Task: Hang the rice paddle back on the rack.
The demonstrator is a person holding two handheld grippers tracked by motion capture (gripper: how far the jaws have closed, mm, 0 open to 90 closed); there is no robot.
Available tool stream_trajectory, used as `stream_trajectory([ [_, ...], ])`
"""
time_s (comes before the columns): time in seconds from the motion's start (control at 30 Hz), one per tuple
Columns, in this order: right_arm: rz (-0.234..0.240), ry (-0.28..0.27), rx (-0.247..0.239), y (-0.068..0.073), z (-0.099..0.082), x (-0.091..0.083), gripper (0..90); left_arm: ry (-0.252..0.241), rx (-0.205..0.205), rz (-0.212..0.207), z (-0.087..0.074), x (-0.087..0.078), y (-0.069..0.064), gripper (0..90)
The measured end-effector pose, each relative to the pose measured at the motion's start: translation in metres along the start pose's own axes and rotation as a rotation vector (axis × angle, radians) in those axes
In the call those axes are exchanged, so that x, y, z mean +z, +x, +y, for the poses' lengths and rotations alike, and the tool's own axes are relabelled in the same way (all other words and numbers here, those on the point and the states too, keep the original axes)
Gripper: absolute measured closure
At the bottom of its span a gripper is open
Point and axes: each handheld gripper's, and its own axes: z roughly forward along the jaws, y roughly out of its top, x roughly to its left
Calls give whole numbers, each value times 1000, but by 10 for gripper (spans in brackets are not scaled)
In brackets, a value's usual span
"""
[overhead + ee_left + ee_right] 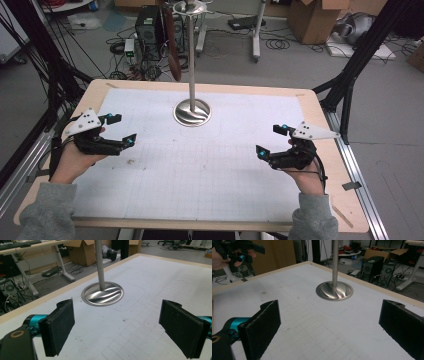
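A metal stand with a round shiny base point(192, 112) and a thin upright pole stands at the back middle of the white gridded mat point(210, 165). My left gripper point(123, 129) hovers low over the mat's left side, open, with nothing between its pads. On the right side my right gripper point(269, 139) is open and empty too. Both point inward toward the stand. In the left gripper view the stand base point(102, 293) lies ahead of the open left gripper point(122, 327). The right gripper view shows the base point(334, 291) beyond the open right gripper point(332, 327), with the left gripper point(239, 252) far off.
A brown object point(172, 50) hangs from the top of the stand, behind the table. The wooden table edge point(200, 86) frames the mat. Computers, cables and cardboard boxes point(312, 20) sit on the floor beyond. Black frame legs point(350, 75) stand at the right.
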Motion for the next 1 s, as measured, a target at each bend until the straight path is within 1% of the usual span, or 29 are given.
stream_trajectory([
  [0.13,-1,3,0,-1,0,1,24,-13,-6,9,-3,-4,1,135],
  [0.27,-1,5,2,-1,-1,1,25,-14,6,15,-6,-8,2,134],
  [0.5,1,7,2,-1,-1,2,25,-19,-14,31,-19,-17,3,134],
  [0.57,0,8,-5,-2,-1,3,25,-19,-15,29,-22,-19,2,134],
  [0.67,2,14,0,-2,-1,4,24,-18,-24,26,-24,-20,1,134],
  [0.7,4,17,-1,-2,-2,4,25,-29,-33,5,-24,-22,-2,134],
  [0.73,4,24,5,-2,-2,5,25,-33,-30,0,-24,-23,-3,134],
  [0.77,0,24,-2,-3,-2,5,25,-35,-27,0,-24,-24,-4,134],
  [0.83,1,29,7,-3,-2,6,24,-40,-24,-3,-24,-26,-6,134],
  [0.9,-3,32,6,-4,-3,6,25,-40,-22,3,-24,-28,-6,134],
  [1.0,0,34,5,-4,-3,8,25,-44,-32,12,-26,-32,-5,134],
])
